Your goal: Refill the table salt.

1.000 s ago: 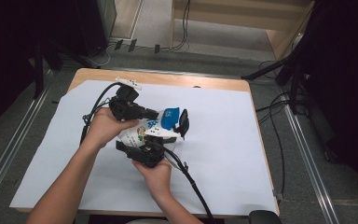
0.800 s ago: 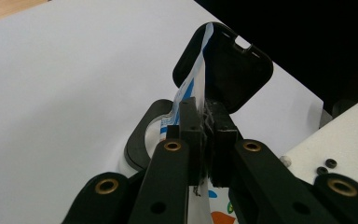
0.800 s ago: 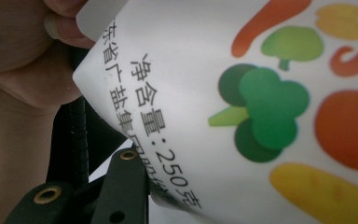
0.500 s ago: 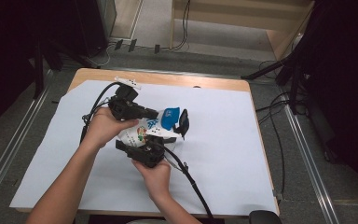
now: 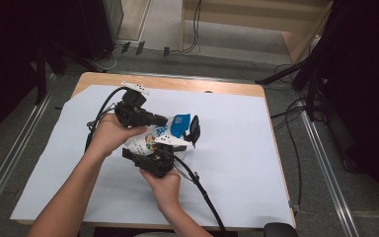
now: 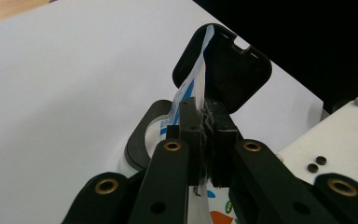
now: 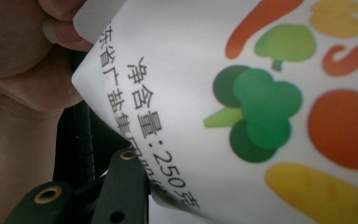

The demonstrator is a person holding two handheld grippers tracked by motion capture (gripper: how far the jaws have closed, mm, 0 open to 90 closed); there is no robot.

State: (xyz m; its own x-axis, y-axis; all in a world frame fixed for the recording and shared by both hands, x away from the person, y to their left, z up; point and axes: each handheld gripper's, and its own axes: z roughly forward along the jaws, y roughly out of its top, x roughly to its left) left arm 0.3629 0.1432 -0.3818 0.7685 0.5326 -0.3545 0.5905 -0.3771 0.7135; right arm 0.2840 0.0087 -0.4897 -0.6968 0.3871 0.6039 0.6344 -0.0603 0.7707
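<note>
Left tongs [image 6: 204,140] are clamped tight, right tongs [image 5: 170,148] close alongside, partly closed.

White paper sheet [image 5: 237,168]: lay spread beneath both tongs, covering nearly all of a wooden table [image 5: 217,86], whose bare edge showed along the side beyond them. Grey floor [image 5: 237,54]: lay past that edge, crossed by loose black cables [image 5: 193,29], with a light wooden unit [image 5: 256,15] standing farther off. Metal rails [image 5: 325,163]: ran alongside the table, well apart from the tongs on either hand.

Pouch [image 5: 160,136] between grippers, on the sheet [image 5: 237,148]
</note>
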